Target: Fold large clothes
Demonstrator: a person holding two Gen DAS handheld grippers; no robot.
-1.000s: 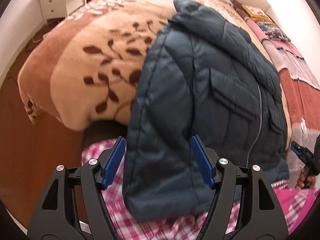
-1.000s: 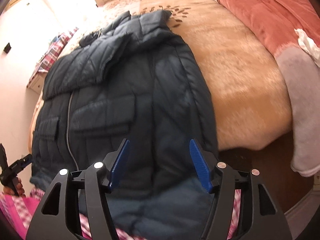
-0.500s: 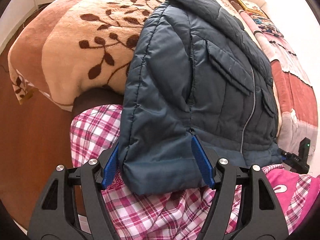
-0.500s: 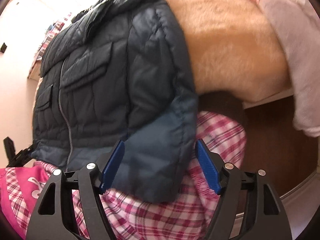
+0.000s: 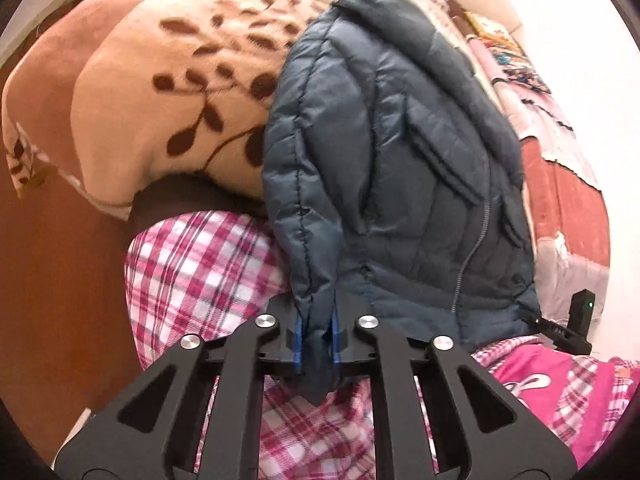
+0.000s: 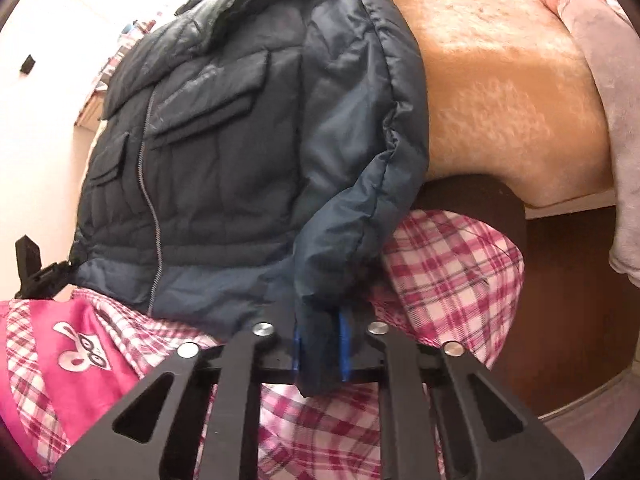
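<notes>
- A dark blue quilted jacket (image 5: 400, 184) lay front-up on the bed, spread over a tan blanket (image 5: 160, 92) printed with brown leaves; its hem end hung over the near edge of the bed.
- The jacket's zip (image 6: 150, 184) ran down its middle, with flap pockets (image 6: 208, 120) on either side.
- The left gripper (image 5: 316, 340) had its jaws shut tight on a bunched corner of the jacket's bottom edge, and a small tip of fabric poked out below the blue pads (image 5: 297, 340).
- The right gripper (image 6: 321, 346) was closing its jaws on the opposite bottom corner; the fabric sat squeezed between the blue pads (image 6: 344, 344), gathered into folds just above them.
- In the left wrist view the right gripper showed as a small black shape at the jacket's far hem corner; in the right wrist view the left gripper showed likewise at the left edge.
- Below both grippers were the pink-and-white checked trousers (image 5: 192, 268) of the person holding them, with a pink top (image 6: 68, 356) bearing a white cartoon figure.
- A reddish and pale patchwork cover (image 5: 560, 200) lay on the bed beyond the jacket, beside the blanket.
- A brown wooden floor (image 5: 48, 280) was visible beside the bed.
</notes>
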